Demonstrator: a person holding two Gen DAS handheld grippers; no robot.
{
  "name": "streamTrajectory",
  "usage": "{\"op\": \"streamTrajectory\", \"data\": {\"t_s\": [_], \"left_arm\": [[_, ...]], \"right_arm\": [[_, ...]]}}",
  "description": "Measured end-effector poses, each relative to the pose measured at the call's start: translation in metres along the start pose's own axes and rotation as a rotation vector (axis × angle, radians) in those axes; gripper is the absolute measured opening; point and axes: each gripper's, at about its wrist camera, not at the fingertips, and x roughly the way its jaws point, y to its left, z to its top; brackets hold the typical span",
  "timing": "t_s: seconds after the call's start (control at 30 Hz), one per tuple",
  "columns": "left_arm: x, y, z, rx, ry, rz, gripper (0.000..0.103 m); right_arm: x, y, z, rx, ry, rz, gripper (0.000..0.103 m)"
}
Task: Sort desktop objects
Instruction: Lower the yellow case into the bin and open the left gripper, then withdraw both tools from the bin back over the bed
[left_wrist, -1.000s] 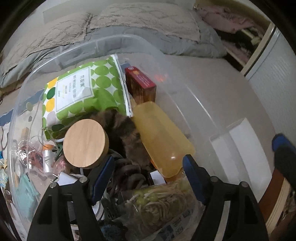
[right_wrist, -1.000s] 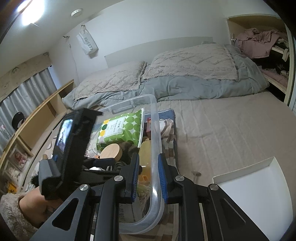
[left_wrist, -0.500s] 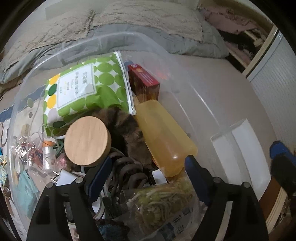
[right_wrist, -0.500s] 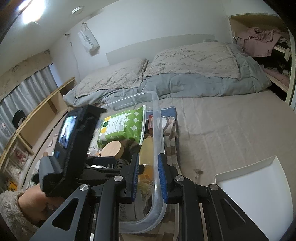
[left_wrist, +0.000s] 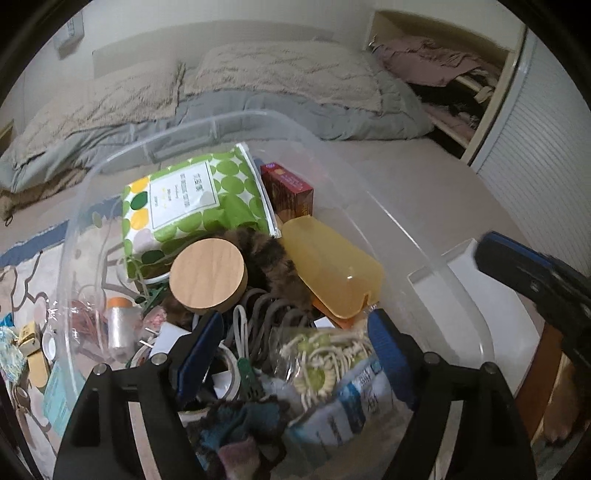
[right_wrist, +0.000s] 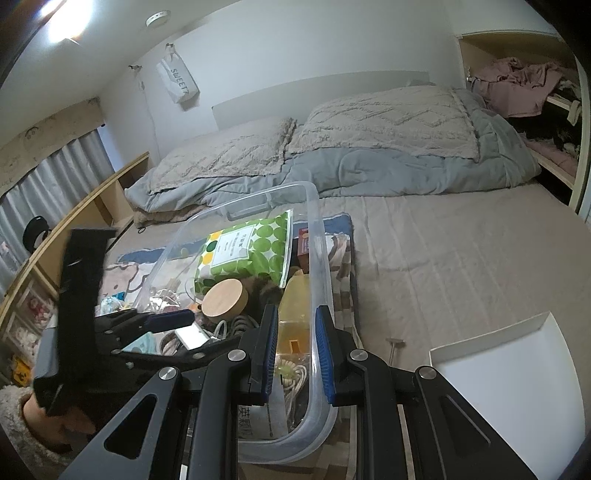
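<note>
The left gripper (left_wrist: 291, 354) hangs over the clear plastic bin (left_wrist: 388, 218) with its blue-padded jaws spread wide and nothing pinched between them. The right gripper (right_wrist: 295, 354) is pressed together on the bin's near right wall, one pad inside the bin and one outside, with the wall squeezed between them.

Taking the bin as the landmark, everything to be sorted lies inside it. A round wooden lid (left_wrist: 208, 277) sits near the bin's middle, just ahead of the left gripper's left finger and not touching it. Behind the lid, toward the bin's far wall, leans a green-dotted packet (left_wrist: 195, 201), with a dark red box (left_wrist: 288, 188) beside it against the right side. A translucent yellow case (left_wrist: 328, 269) lies along the bin's right wall, ahead of the left gripper's right finger. Between lid and case is a brown furry thing (left_wrist: 266, 258), and coiled grey cables (left_wrist: 266, 314) lie directly under the open jaws. A clear bag of green-and-white beads (left_wrist: 325, 358) sits at the bin's near end, between the two fingers and below them.

Outside the bin, on its right, stands a white tray (right_wrist: 506, 387) on the bed (right_wrist: 461, 258).
</note>
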Motion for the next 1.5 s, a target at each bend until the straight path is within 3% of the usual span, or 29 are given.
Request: {"op": "streamTrajectory", "data": {"t_s": [0.07,0.2,0.53,0.57,0.6,0.63,0.67,0.77,0.87,1.17,1.5], "left_arm": [[-0.009,0.002,-0.005,0.018,-0.03,0.001,0.081],[-0.024,0.006,-0.009,0.046,-0.11,0.033,0.095],[-0.052,0.025,-0.016,0.086,-0.219,0.056,0.102],[-0.054,0.026,-0.017,0.092,-0.225,0.058,0.102],[-0.056,0.028,-0.019,0.095,-0.23,0.06,0.102],[-0.058,0.029,-0.02,0.099,-0.235,0.061,0.102],[-0.06,0.031,-0.022,0.103,-0.239,0.065,0.102],[-0.064,0.037,-0.026,0.109,-0.249,0.09,0.102],[-0.07,0.045,-0.029,0.102,-0.259,0.088,0.102],[-0.103,0.065,-0.036,0.065,-0.337,0.058,0.103],[-0.147,0.094,-0.057,0.035,-0.393,0.049,0.103]], "right_arm": [[0.0,0.003,-0.001,-0.01,-0.001,0.001,0.021],[0.004,0.009,-0.004,-0.024,-0.004,-0.015,0.021],[0.004,0.025,-0.009,-0.102,-0.059,-0.114,0.023],[0.003,0.026,-0.01,-0.111,-0.064,-0.13,0.042],[0.002,0.027,-0.011,-0.117,-0.075,-0.147,0.073],[0.0,0.028,-0.013,-0.121,-0.092,-0.16,0.084],[-0.002,0.03,-0.014,-0.13,-0.113,-0.173,0.088],[-0.006,0.032,-0.017,-0.141,-0.142,-0.201,0.089],[-0.01,0.032,-0.02,-0.116,-0.181,-0.22,0.103],[-0.026,0.042,-0.023,-0.084,-0.219,-0.254,0.103],[-0.059,0.081,-0.029,-0.114,-0.29,-0.281,0.103]]}}
